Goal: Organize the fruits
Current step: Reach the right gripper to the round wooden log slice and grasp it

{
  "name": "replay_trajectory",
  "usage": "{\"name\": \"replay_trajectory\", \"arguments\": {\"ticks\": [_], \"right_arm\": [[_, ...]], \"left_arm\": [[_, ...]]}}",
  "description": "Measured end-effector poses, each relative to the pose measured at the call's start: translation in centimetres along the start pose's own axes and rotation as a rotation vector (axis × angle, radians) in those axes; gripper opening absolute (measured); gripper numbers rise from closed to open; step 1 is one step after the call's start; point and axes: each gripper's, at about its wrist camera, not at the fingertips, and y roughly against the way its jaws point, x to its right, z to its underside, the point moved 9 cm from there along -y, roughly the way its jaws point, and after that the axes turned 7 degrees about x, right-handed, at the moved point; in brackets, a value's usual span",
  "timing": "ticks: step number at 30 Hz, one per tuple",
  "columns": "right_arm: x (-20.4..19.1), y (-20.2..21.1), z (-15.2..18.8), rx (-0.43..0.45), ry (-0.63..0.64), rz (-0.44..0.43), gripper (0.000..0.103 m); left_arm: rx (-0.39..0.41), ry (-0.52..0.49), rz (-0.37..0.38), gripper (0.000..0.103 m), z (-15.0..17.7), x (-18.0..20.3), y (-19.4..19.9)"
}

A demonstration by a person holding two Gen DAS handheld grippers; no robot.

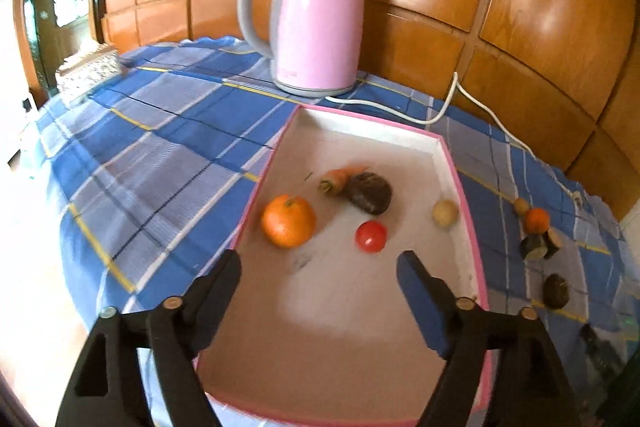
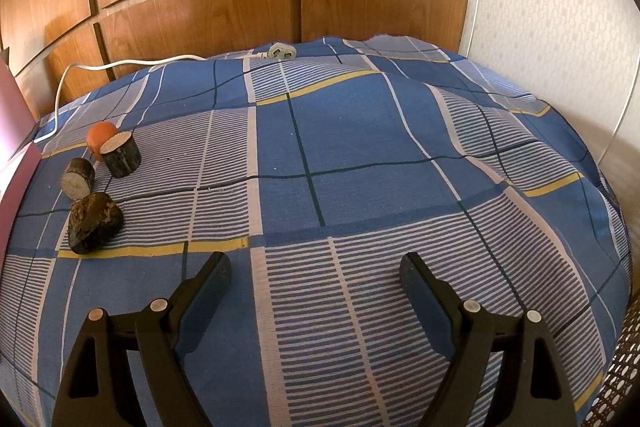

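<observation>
A pink-rimmed white tray (image 1: 460,187) lies on the blue checked cloth. In it are an orange (image 1: 289,221), a red tomato (image 1: 371,236), a carrot (image 1: 338,178), a dark lump (image 1: 369,193) and a small pale fruit (image 1: 445,213). My left gripper (image 1: 320,263) is open and empty above the tray's near half. Right of the tray lie a small orange (image 2: 101,134), two dark cut log-like pieces (image 2: 121,154) (image 2: 78,177) and a dark lump (image 2: 94,221). My right gripper (image 2: 316,267) is open and empty over bare cloth, right of these.
A pink kettle (image 1: 316,23) stands behind the tray, its white cord (image 1: 448,107) running right to a plug (image 2: 282,51). A woven box (image 1: 86,71) sits at the far left. Wooden panels back the table. The cloth drops off at the right edge.
</observation>
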Motion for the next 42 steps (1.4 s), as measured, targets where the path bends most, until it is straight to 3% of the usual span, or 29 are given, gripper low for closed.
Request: {"name": "replay_trajectory", "arguments": {"ticks": [8,15,25,30,42], "right_arm": [[0.0,0.0,0.1,-0.003,0.005,0.010,0.088],[-0.1,-0.1,0.1,-0.007,0.004,0.025,0.089],[-0.1,-0.2,0.1,-0.045,0.004,0.025,0.089],[-0.3,-0.5,-0.2,-0.132,0.003,-0.024,0.089],[-5.9,0.3,-2.5,-0.146,0.018,-0.198,0.089]], "left_arm": [[0.015,-0.003,-0.020,0.091,1.9,-0.9,1.9],[-0.006,-0.025,-0.019,0.092,3.9,-0.8,2.3],[0.018,0.010,-0.024,0.093,4.2,-1.8,2.4],[0.013,0.031,-0.012,0.093,4.3,-2.1,2.1],[0.017,0.016,0.015,0.093,4.3,-1.7,2.0]]}}
